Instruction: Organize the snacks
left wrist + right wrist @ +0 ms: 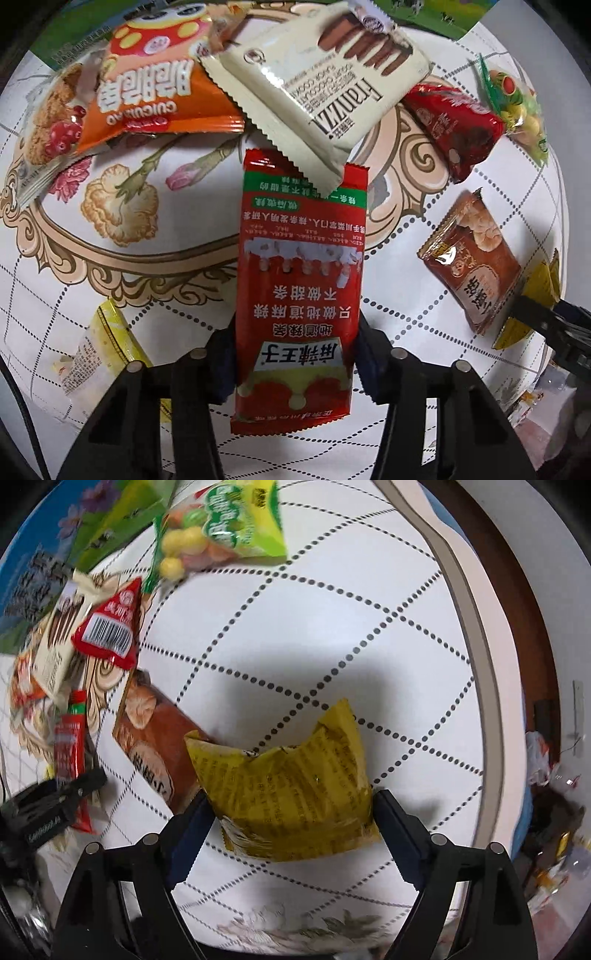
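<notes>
L: my left gripper [295, 354] has its jaws closed on the long red packet [301, 273] — carried over the tabletop [192, 206] toward the pile at its far edge | R: my right gripper [293, 805] pinches the yellow packet [291, 779] near the tabletop's right edge — both lifted, I judge, for grouping.

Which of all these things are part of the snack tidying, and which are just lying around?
Part of the job:
left gripper, holding the red packet
right gripper, holding the yellow packet
Franzzi cookies
orange bag
brown packet
candy bag

Just lying about:
tablecloth
clutter past the table edge
</notes>
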`<move>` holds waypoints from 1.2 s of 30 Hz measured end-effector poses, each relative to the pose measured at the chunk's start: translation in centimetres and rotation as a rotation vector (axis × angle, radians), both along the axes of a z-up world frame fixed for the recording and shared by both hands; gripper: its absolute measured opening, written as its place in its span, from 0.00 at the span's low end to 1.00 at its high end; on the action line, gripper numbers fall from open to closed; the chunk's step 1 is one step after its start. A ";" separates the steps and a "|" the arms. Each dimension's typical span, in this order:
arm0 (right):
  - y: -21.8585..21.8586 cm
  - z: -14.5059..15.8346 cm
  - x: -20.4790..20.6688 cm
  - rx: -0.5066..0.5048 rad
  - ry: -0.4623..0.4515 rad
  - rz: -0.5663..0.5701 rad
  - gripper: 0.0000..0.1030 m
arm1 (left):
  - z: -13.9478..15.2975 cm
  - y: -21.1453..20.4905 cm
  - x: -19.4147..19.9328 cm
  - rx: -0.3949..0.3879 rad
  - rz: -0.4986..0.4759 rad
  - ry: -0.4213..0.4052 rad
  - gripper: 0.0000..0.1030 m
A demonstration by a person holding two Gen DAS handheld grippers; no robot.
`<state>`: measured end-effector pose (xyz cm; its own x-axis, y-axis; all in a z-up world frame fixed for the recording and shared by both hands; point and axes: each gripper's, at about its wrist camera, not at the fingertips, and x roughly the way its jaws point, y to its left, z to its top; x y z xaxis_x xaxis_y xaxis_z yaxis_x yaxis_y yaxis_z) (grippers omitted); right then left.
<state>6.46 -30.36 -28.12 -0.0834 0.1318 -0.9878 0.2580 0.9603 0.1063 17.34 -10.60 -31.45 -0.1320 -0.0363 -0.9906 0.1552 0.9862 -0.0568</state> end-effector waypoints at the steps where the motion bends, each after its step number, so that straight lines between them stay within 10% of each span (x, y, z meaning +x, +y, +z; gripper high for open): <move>1: 0.0 0.0 -0.2 -0.011 -0.011 0.002 0.70 | 0.2 -0.2 0.0 -0.004 0.002 0.000 0.45; 17: 2.9 9.4 0.6 0.055 -0.218 0.038 0.60 | 12.6 3.3 -0.6 -0.138 0.059 -0.091 0.41; 25: 7.5 14.3 8.0 0.108 -0.319 0.095 0.60 | 19.2 6.1 3.0 -0.201 0.090 -0.203 0.40; 36: 10.6 10.0 10.7 0.124 -0.253 0.114 0.60 | 7.4 7.5 5.9 -0.066 0.031 0.045 0.42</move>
<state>17.21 -19.74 -18.12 0.1423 0.2562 -0.9561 0.0998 0.9573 0.2714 23.24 -3.08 -24.05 -0.1738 -0.1058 -0.9791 0.1202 0.9845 -0.1278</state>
